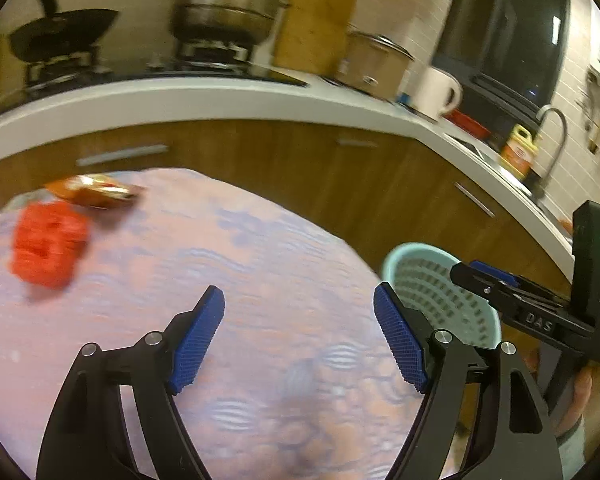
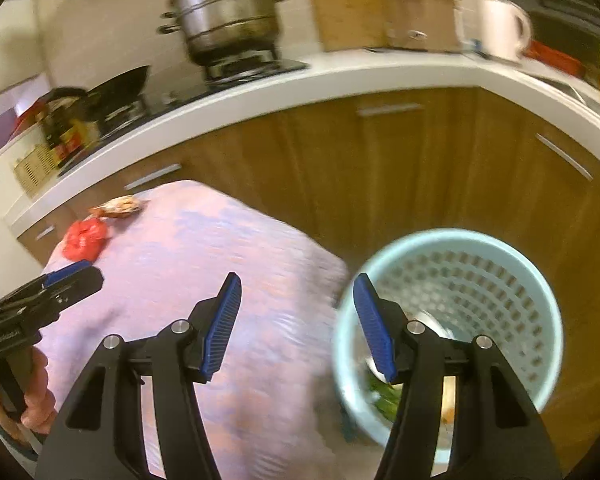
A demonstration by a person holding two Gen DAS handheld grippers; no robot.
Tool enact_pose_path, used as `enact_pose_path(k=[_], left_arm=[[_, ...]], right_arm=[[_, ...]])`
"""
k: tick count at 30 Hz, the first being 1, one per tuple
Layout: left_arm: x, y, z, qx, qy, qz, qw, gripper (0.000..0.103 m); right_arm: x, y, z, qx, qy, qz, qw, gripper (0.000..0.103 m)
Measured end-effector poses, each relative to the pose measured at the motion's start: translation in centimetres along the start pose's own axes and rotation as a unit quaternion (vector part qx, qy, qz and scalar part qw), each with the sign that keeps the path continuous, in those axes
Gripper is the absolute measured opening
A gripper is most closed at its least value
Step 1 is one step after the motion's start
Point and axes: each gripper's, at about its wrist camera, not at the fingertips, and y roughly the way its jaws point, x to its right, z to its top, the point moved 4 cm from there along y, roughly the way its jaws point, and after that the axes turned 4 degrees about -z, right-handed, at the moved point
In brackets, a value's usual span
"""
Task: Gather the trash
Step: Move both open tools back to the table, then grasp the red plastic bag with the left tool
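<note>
A cloth-covered table (image 1: 260,248) stands before the kitchen counter (image 1: 220,100). Two wrappers (image 1: 94,190) (image 1: 48,246) lie side by side at the table's far left corner. A waste basket (image 2: 456,320) stands on the floor off the table's right edge, with scraps (image 2: 384,396) in it.

The left gripper (image 1: 299,334) hangs tilted downward above the cloth-covered table (image 1: 260,240), its blue pads spread wide with nothing between them. The right gripper (image 2: 297,326) tilts down over the same table's right edge, its jaws parted less widely and also empty. A hand (image 2: 36,392) grips the left tool's handle beside the table; fingers (image 1: 580,396) wrap the right tool's handle.
</note>
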Motion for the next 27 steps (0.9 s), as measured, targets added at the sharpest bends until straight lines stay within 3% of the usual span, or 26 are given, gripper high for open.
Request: enact_pose_path(k=[7, 11, 17, 20, 24, 26, 27], left_arm=[[-5.4, -4.7, 1.6, 0.057, -0.014, 0.074, 0.9955, 0.081], [-9.3, -7.0, 2.8, 0.085, -0.024, 0.128, 0.9879, 0.086], [-14.5, -6.5, 3.5, 0.072, -0.034, 0.165, 0.9830, 0.087], [-16.9, -5.1, 3.6, 0.057, -0.053, 0.165, 0.9832, 0.087], [-19.3, -2.9, 3.3, 0.031, -0.087, 0.139, 0.9860, 0.085], [-20.2, -1.9, 3.1, 0.022, -0.104, 0.127, 0.9862, 0.078], [-20.4, -1.5, 3.0, 0.019, -0.109, 0.122, 0.9864, 0.069]], right_arm=[[-8.3, 0.6, 2.4, 0.026, -0.074, 0.032, 0.996, 0.055], [-13.0, 1.7, 3.6, 0.040, -0.118, 0.060, 0.990, 0.055], [-18.9, 4.5, 5.4, 0.053, -0.156, 0.080, 0.983, 0.055], [-20.4, 6.4, 6.4, 0.061, -0.154, 0.092, 0.982, 0.055], [-22.2, 9.4, 7.2, 0.048, -0.152, 0.109, 0.981, 0.055], [-23.0, 10.8, 7.5, 0.040, -0.152, 0.125, 0.980, 0.055], [-23.4, 11.4, 7.6, 0.035, -0.152, 0.130, 0.979, 0.055]])
